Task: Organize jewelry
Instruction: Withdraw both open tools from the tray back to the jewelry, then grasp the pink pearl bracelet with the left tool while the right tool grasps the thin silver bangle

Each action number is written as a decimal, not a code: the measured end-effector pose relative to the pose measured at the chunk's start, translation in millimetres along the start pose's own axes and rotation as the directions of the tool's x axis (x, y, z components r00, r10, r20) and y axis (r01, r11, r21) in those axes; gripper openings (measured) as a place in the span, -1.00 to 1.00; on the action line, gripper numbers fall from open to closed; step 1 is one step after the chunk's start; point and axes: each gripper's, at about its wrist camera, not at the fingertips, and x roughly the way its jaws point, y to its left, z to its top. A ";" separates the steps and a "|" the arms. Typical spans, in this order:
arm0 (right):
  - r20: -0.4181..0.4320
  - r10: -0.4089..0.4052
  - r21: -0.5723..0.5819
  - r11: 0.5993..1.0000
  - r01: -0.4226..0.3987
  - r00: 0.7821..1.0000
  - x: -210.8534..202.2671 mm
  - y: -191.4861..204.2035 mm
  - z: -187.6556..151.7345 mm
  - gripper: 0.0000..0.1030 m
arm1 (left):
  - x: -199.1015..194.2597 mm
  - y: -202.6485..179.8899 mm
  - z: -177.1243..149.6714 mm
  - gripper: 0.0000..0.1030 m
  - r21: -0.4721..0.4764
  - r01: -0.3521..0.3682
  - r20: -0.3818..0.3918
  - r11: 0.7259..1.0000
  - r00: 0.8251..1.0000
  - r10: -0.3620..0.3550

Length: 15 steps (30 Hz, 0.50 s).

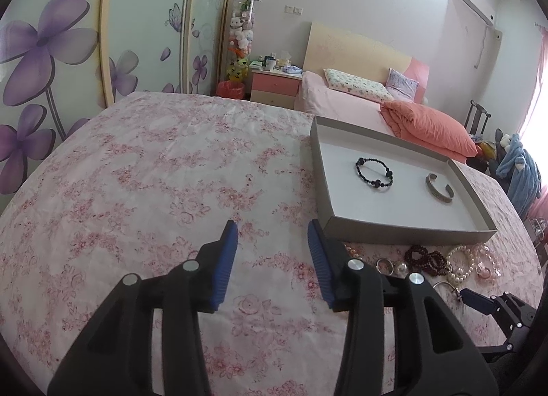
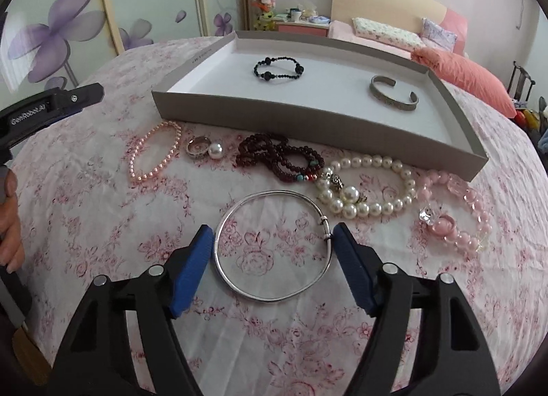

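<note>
A grey shallow box (image 2: 308,122) (image 1: 404,226) holds a black bead bracelet (image 2: 278,68) (image 1: 374,174) and a metal cuff (image 2: 394,93) (image 1: 441,189). In front of it on the floral cloth lie a pink pearl bracelet (image 2: 154,153), a ring (image 2: 197,148), a loose pearl (image 2: 215,150), dark red beads (image 2: 281,158) (image 1: 428,259), a white pearl strand (image 2: 370,187) (image 1: 460,264) and a pink crystal bracelet (image 2: 455,207). My right gripper (image 2: 272,235) is open, its fingers either side of a thin silver bangle (image 2: 274,245). My left gripper (image 1: 272,231) is open and empty over bare cloth left of the box.
The table is round with a pink floral cloth (image 1: 154,173). My left gripper's body shows at the left edge of the right wrist view (image 2: 51,105). A bed (image 1: 359,94) and a nightstand (image 1: 274,86) stand behind the table.
</note>
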 end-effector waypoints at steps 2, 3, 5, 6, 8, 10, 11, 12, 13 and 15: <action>0.001 -0.002 -0.004 1.000 0.002 1.000 -3.3 -4.2 -3.5 0.39 | 2.6 -3.9 -1.9 -0.15 0.010 0.007 -0.012 1.000 1.000 -0.007; 0.000 -0.003 -0.001 1.000 0.003 1.000 -4.7 -6.3 -5.2 0.39 | 4.1 -6.0 -2.5 -0.15 0.015 0.011 -0.018 1.000 1.000 -0.011; -0.001 -0.006 0.002 1.000 0.006 1.000 -8.2 -11.3 -9.8 0.39 | 8.2 -11.8 -5.5 -0.14 0.032 0.027 -0.041 0.999 0.999 -0.026; -0.001 -0.007 0.003 1.000 0.007 1.000 -10.7 -15.1 -12.9 0.39 | 10.6 -15.9 -7.5 -0.14 0.046 0.039 -0.057 0.998 0.998 -0.036; -0.002 -0.013 0.010 1.000 0.013 1.000 -14.6 -21.7 -17.1 0.39 | 13.9 -22.1 -10.8 -0.14 0.070 0.051 -0.080 0.996 0.996 -0.045; -0.004 -0.027 0.027 0.999 0.027 1.000 -17.9 -31.5 -21.0 0.39 | 18.8 -29.6 -15.0 -0.14 0.099 0.059 -0.108 0.993 0.993 -0.048; -0.005 -0.033 0.036 0.999 0.034 0.999 -19.2 -35.9 -22.5 0.39 | 21.2 -32.9 -16.7 -0.14 0.110 0.063 -0.122 0.992 0.991 -0.049; -0.006 -0.041 0.045 0.998 0.041 0.999 -20.5 -40.3 -23.9 0.39 | 24.2 -35.6 -18.2 -0.14 0.118 0.064 -0.135 0.991 0.990 -0.048; -0.006 -0.050 0.058 0.997 0.050 0.999 -21.5 -45.4 -25.2 0.39 | 28.0 -38.3 -19.9 -0.14 0.125 0.063 -0.151 0.990 0.988 -0.044; -0.003 -0.059 0.072 0.996 0.059 0.998 -23.7 -52.6 -27.7 0.39 | 36.6 -42.1 -22.7 -0.15 0.129 0.057 -0.184 0.990 0.982 -0.032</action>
